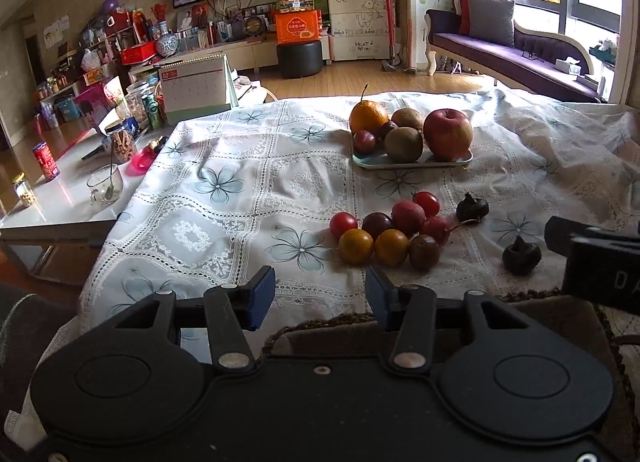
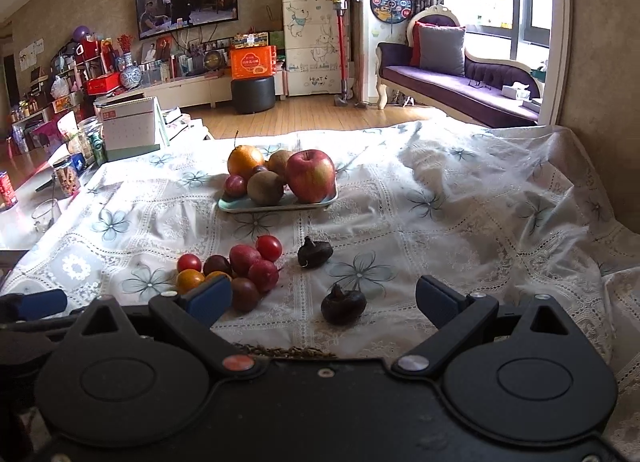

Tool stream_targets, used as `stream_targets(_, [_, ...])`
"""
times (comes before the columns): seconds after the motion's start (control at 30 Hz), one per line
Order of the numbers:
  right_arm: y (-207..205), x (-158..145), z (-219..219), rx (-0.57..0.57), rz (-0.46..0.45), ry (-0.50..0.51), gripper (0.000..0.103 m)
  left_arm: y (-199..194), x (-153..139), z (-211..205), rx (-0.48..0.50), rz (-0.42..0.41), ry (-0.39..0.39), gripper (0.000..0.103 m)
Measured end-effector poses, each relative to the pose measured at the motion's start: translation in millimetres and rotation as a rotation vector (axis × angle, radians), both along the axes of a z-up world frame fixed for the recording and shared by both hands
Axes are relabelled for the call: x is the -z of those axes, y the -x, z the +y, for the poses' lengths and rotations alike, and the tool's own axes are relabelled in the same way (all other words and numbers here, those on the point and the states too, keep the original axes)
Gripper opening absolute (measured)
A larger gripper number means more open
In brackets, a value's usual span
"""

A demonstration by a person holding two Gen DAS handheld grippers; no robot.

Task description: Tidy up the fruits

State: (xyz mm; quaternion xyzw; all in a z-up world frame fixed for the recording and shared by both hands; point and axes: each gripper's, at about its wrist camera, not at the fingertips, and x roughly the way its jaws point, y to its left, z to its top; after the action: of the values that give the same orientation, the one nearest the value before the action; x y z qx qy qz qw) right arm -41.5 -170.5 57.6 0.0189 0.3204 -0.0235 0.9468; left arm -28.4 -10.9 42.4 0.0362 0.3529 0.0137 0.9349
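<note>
Right hand-held gripper (image 2: 324, 300) spread; water chestnut (image 2: 343, 306) between.

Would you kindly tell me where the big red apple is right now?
The red apple sits on the right end of the pale tray, beside a kiwi, beyond the loose small fruits on the tablecloth.

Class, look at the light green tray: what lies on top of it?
On the tray: an apple, an orange, two kiwis, two plums. Anything behind the apple is hidden.
</note>
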Motion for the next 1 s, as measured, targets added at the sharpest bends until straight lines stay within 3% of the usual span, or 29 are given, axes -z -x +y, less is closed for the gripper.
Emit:
stream_targets(0.2, [23.8,-10.4,-6.5,-0.074,0.146,-0.046,0.102,16.5,-12.3,5.5,0.019,0.083,0.041,0.055])
stream_targets(0.43, [45.0,-9.2,-10.8,-0.1,0.241,-0.087,0.102,33.4,-11.6,6.2,0.042,0.147,0.078,0.056])
stream_targets(1.0, [51.3,-5.2,-2.8,-0.121,0.302,-0.072,0.102,48.1,-3.8,2.5,0.054,0.198,0.09,0.056])
